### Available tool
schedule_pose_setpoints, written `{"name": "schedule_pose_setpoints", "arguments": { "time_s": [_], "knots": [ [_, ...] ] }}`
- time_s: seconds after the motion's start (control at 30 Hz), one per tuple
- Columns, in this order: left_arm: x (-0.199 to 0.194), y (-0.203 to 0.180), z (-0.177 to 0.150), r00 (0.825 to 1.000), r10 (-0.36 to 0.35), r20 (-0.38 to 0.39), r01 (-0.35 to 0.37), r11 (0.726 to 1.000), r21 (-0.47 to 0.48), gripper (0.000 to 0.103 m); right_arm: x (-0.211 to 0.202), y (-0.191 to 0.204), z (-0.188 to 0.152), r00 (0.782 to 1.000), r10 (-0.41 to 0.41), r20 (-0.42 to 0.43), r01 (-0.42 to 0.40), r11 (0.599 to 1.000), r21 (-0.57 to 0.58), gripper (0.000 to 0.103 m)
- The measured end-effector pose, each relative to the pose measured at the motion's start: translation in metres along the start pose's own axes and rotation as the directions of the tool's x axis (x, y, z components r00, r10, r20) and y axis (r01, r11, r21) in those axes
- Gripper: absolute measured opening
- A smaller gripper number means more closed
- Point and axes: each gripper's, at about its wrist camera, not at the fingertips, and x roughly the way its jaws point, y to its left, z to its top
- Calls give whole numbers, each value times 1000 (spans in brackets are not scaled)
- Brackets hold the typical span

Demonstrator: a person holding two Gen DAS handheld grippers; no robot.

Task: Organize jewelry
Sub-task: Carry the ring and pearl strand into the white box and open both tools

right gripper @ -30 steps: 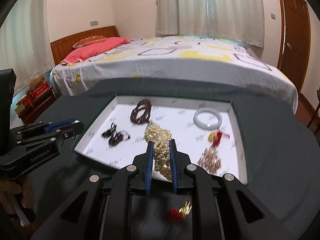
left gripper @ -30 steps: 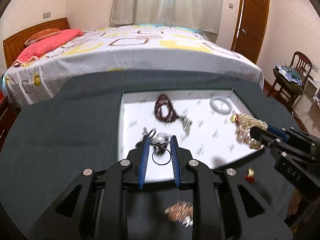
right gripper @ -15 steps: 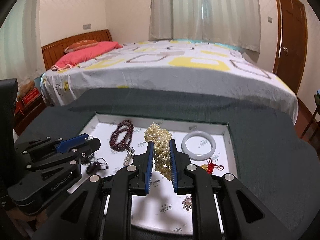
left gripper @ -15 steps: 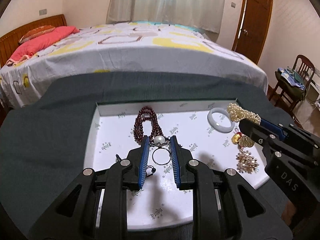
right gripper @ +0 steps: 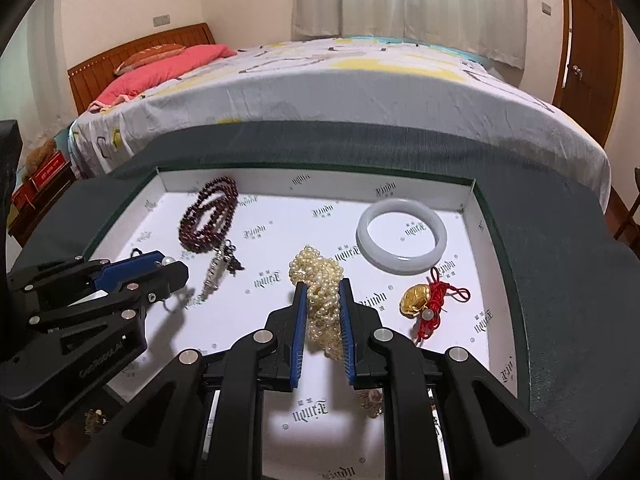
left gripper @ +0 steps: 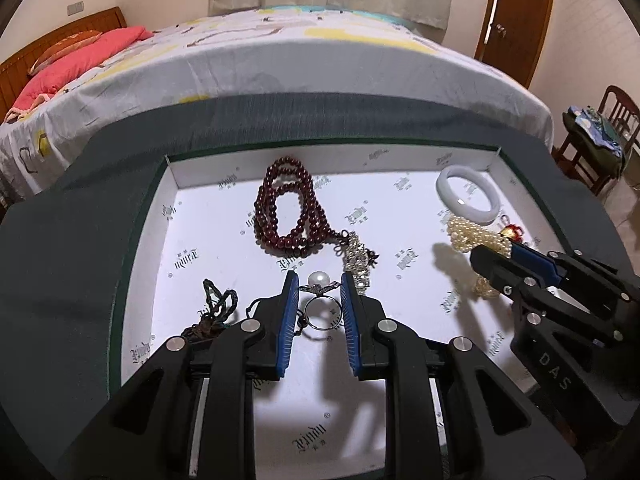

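Bedroom table under dark cloth: both hands have carried their loads from the cloth edge in over the white tray (left gripper: 152, 216), so setting down comes next. The left gripper (left gripper: 319, 289) pinches a pearl ring (left gripper: 319, 309), pearl pointing away. The right gripper (right gripper: 323, 295) clamps a pearl strand (right gripper: 322, 300), bunched lengthwise between its pads, beside the white bangle (right gripper: 401, 235).
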Motion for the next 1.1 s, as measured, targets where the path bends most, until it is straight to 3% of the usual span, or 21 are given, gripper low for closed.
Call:
{"name": "schedule_pose_setpoints", "arguments": {
  "time_s": [0.17,0.63,0.7,0.8,1.1],
  "knots": [
    [10,2,-2,999,13,-29,-13,1000,-5,21,4,-1,-1,1000,-7,-14,7,1000,-2,16],
    [10,-2,-3,1000,16,-15,-16,1000,1,24,6,-1,-1,1000,-14,-25,13,1000,-9,18],
    [9,-2,-3,1000,9,-16,-9,1000,-3,30,5,-1,-1,1000,-13,-24,13,1000,-7,19],
    [4,-2,-3,1000,8,2,-8,1000,-8,45,2,-1,0,1000,-19,-1,19,1000,-2,47],
    [-11,-3,-1,999,24,38,-24,1000,-1,58,-8,0,2,999,-28,19,28,1000,-13,48]
  ]
}}
